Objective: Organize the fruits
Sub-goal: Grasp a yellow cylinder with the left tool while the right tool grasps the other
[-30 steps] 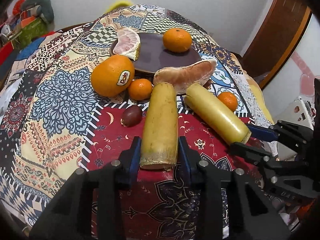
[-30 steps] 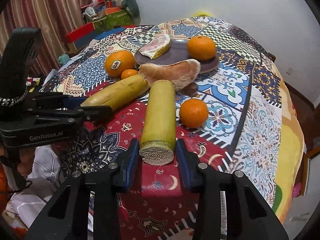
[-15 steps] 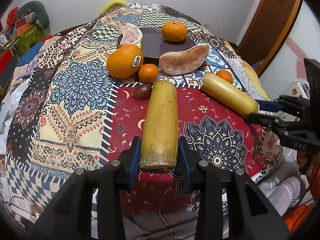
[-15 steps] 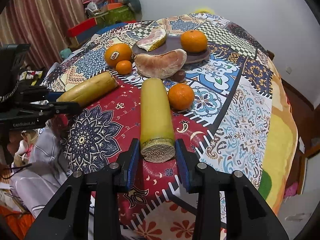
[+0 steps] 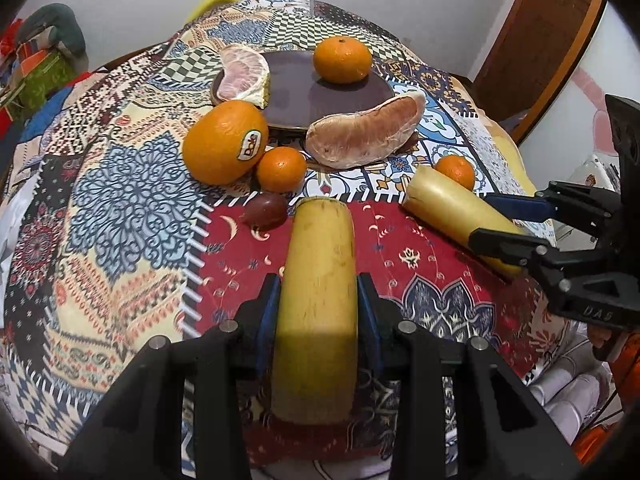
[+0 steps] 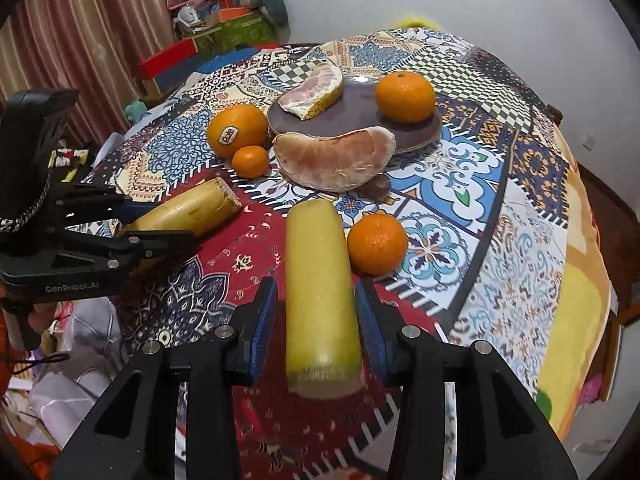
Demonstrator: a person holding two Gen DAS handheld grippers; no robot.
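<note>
Left gripper (image 5: 316, 312) clamping sugarcane piece (image 5: 318, 280) near plate (image 5: 296, 100); right gripper (image 6: 316, 312) jaws opening around greener sugarcane piece (image 6: 320, 292).

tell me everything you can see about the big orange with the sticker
The big orange is the largest round fruit here, smooth bright peel, whole, with an oval Dole sticker on its side. It lies on the patterned tablecloth beside the dark plate, at the edge nearest the pomelo wedge. A small tangerine touches it. No hand-held gripper is near.
</note>
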